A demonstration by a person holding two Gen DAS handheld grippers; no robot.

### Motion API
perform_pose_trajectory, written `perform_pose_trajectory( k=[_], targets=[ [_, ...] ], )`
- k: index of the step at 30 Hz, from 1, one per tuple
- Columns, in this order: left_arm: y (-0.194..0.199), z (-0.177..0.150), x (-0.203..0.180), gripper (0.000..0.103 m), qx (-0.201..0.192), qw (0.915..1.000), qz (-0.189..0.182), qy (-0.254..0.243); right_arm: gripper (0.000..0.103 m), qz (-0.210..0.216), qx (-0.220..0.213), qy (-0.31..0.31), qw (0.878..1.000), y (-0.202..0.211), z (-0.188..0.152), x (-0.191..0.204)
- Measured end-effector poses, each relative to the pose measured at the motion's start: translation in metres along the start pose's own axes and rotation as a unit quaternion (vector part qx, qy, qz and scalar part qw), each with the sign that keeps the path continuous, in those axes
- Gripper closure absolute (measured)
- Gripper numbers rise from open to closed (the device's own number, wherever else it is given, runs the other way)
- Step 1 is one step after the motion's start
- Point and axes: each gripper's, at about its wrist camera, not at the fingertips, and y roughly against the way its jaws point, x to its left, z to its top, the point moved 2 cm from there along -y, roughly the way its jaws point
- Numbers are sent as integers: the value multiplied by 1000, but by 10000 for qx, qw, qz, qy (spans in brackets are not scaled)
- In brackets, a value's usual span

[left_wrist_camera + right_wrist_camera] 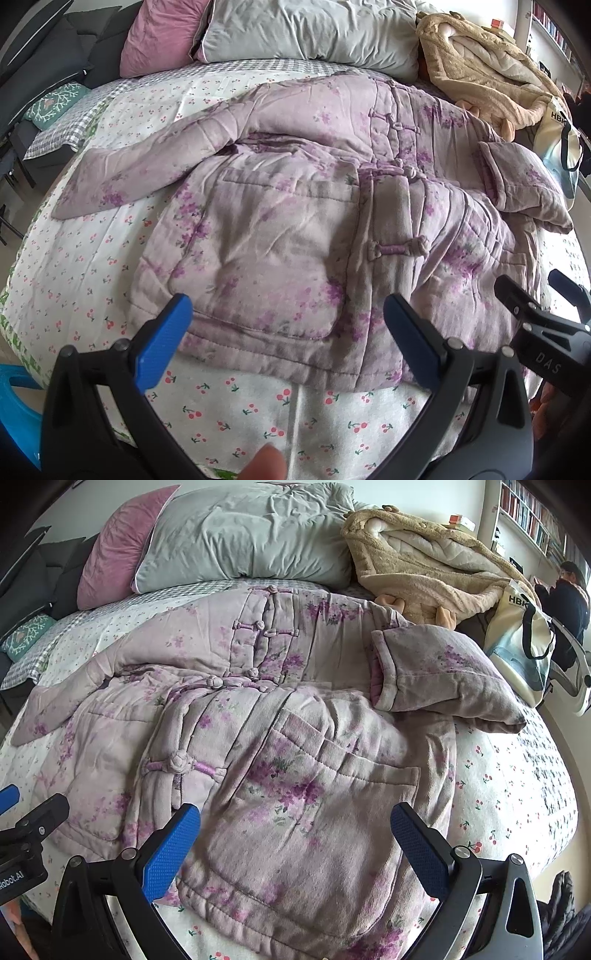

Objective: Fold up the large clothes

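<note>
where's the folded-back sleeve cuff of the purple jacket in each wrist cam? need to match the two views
Left wrist: the sleeve cuff sits at the right edge, upper-middle, past the row of knot buttons.
Right wrist: the sleeve cuff sits right of centre, upper-middle, its opening facing left.
Shared landmark: the white tote bag, just right of the cuff in both views.

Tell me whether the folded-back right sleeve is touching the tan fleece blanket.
Cannot tell. In the right wrist view the lilac padded jacket's sleeve lies close below the tan fleece blanket, but no gap or contact shows plainly.
</note>
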Motion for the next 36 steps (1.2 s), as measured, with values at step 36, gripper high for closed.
perform_pose_trajectory(
  k=[36],
  targets=[
    [-93, 22, 182, 26, 306, 9928, -1053, 473, 0, 1384, 681, -856, 9843, -31, -36, -127]
  ],
)
